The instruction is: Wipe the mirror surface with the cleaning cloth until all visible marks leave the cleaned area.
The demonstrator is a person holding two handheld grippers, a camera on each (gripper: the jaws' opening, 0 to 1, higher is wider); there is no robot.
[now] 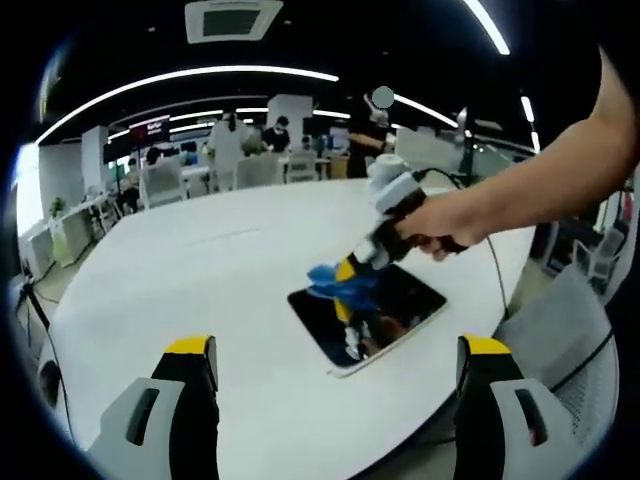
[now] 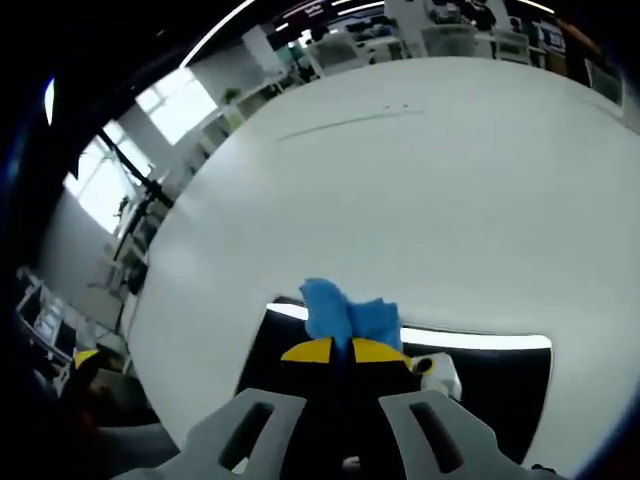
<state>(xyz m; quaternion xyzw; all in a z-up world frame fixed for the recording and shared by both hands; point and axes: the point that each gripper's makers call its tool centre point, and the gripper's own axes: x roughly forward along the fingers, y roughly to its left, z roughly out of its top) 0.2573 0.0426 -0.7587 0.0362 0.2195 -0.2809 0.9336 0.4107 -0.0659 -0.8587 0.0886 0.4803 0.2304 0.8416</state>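
The left gripper [image 1: 337,365] is showing two pale grey moulded jaws, each with a dark slot in its face and a yellow cap over black at the tip. The right gripper [image 2: 347,350] is wearing the same grey jaws with slotted faces and yellow tips over black. In the left gripper view its body is looking light grey and blocky, with a black handle and a thin dark cable trailing from it. The person's hand [image 1: 440,222] and forearm are showing bare, with no sleeve in sight.
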